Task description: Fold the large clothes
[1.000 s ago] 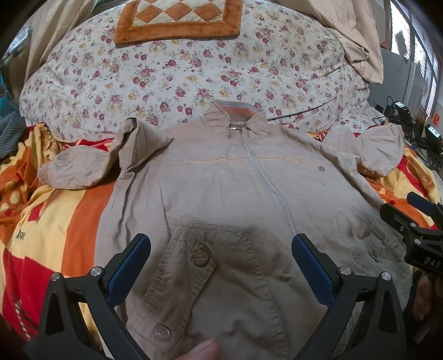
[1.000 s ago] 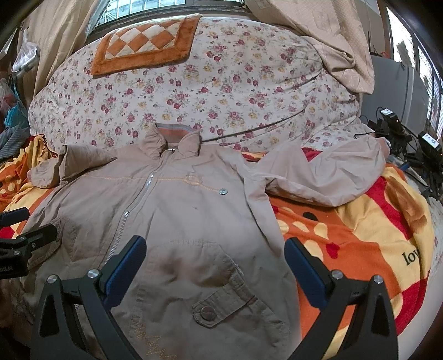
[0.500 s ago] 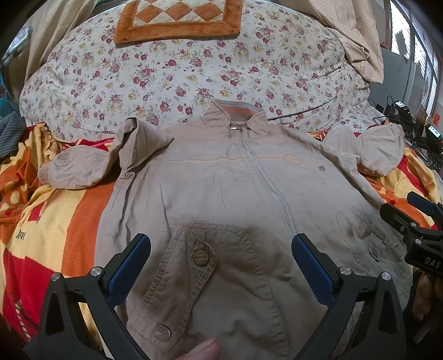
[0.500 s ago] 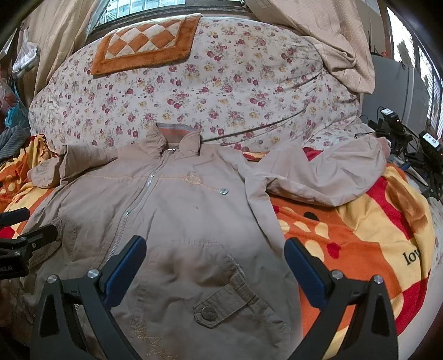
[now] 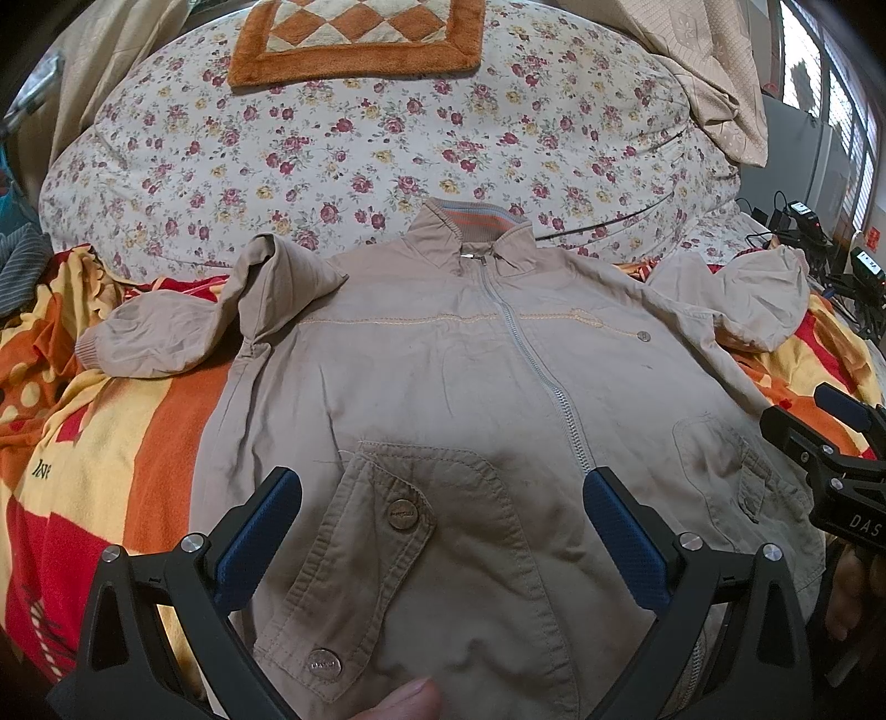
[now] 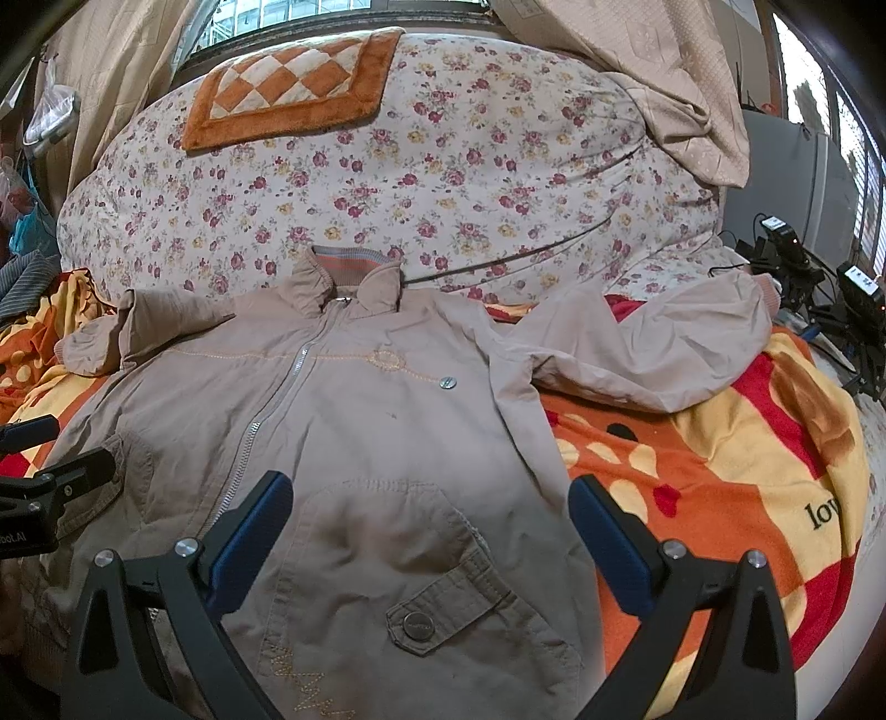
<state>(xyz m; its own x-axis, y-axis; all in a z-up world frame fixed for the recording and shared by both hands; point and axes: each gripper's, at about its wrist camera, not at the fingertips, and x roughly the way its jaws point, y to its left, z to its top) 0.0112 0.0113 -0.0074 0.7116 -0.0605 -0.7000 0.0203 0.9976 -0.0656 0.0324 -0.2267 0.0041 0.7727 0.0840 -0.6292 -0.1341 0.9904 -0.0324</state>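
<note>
A big floral quilt bundle (image 5: 387, 144) fills the far side of the bed, and everything else can be placed from it. On its top lies an orange checked mat (image 5: 354, 39); a beige cloth (image 6: 653, 83) drapes over its right shoulder. In front of it spreads a fleece blanket (image 6: 720, 471) in orange, red and yellow.

The tan jacket (image 5: 443, 387) lies front-up on that blanket, zipped, with its collar (image 5: 470, 232) touching the foot of the quilt bundle and its hem toward the cameras. One sleeve (image 5: 166, 332) is bent and bunched off to the left of the bundle's base; the other sleeve (image 6: 653, 349) stretches out to the right across the blanket, below the bundle's right end.

The left gripper (image 5: 443, 531) hangs over the hem end of the jacket, the side farthest from the bundle, with its jaws spread wide and nothing between them; a flapped pocket (image 5: 387, 548) with metal snaps shows between its blue pads (image 5: 260, 537). The right gripper (image 6: 432, 537) is likewise spread and holding nothing, above the jacket's other lower pocket (image 6: 443, 603), its outer finger over the blanket edge.

A cluster of black devices and cables (image 6: 803, 277) sits to the right of the bundle.
</note>
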